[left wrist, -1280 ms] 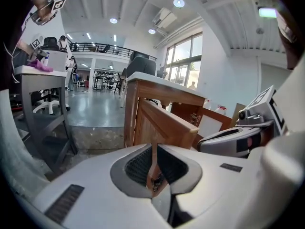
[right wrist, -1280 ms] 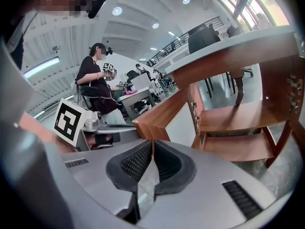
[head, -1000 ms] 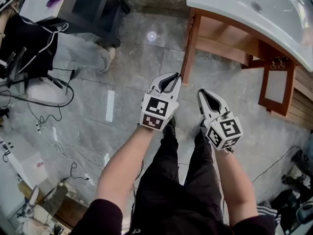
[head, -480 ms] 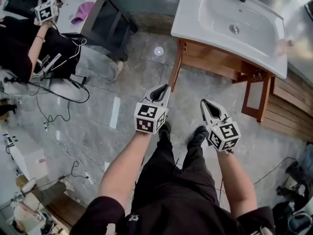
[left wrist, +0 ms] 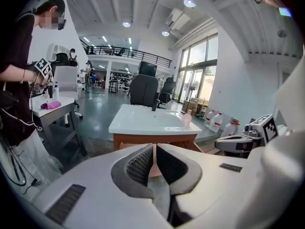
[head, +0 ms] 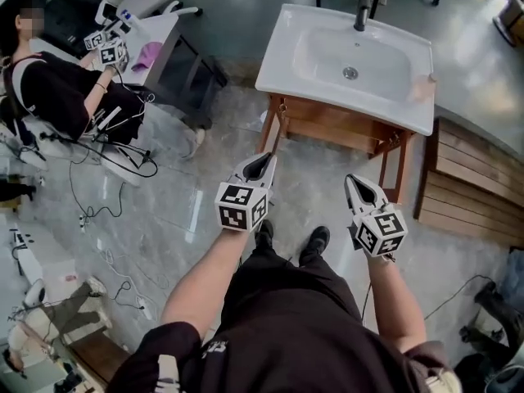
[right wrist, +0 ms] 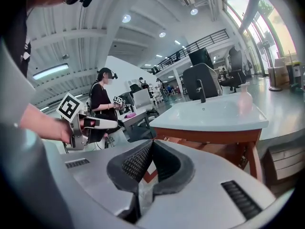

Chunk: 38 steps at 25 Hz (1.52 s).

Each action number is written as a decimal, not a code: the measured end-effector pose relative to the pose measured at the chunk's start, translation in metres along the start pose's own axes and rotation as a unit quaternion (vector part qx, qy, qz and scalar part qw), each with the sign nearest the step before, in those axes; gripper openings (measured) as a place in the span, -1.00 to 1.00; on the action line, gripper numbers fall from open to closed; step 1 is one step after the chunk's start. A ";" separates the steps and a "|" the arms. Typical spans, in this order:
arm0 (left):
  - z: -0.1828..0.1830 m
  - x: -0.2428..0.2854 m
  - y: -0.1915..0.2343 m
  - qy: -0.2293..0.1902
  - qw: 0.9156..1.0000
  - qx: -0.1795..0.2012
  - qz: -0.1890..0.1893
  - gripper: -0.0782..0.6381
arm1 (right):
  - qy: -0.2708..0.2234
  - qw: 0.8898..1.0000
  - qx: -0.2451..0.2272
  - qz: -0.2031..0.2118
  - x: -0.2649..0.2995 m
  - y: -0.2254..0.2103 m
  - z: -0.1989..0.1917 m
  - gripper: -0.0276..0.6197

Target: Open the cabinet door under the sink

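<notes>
The white sink (head: 348,60) sits on a wooden cabinet (head: 327,129) at the top of the head view. A wooden-framed door (head: 395,164) stands swung out at the cabinet's right front corner. My left gripper (head: 264,162) hovers over the floor, short of the cabinet's left leg, jaws shut and empty. My right gripper (head: 355,182) hangs in front of the door without touching it; its jaws are closing, tips together, nothing between them. The left gripper view has the left gripper (left wrist: 155,147) aimed at the sink (left wrist: 147,120). The right gripper (right wrist: 152,142) faces the cabinet (right wrist: 209,137).
A black faucet (head: 363,11) and a pink bottle (head: 423,87) are on the sink. Another person (head: 61,88) sits at the left by a table (head: 155,47), with cables (head: 98,211) across the floor. Wooden planks (head: 471,195) lie to the right of the cabinet.
The head view has pulled up and back, bringing the whole sink into view. Both grippers have risen with it and stay apart from the cabinet. The right jaws have narrowed.
</notes>
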State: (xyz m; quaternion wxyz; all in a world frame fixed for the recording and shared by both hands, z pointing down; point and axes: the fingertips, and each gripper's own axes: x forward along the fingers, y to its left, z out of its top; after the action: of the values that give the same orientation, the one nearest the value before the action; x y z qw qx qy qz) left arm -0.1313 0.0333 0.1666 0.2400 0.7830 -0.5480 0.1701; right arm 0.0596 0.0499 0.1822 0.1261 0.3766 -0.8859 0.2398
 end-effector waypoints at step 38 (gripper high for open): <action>0.110 -0.101 -0.041 -0.130 0.988 0.069 -0.045 -0.69 | -0.179 0.975 -0.101 -0.089 -0.117 0.089 0.173 -0.88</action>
State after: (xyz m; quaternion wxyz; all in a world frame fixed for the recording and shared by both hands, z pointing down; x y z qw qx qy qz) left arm -0.1272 0.0611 0.0147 0.1196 0.8370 -0.5259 0.0930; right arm 0.0682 0.0847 -0.0418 0.0237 0.4759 -0.8767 0.0660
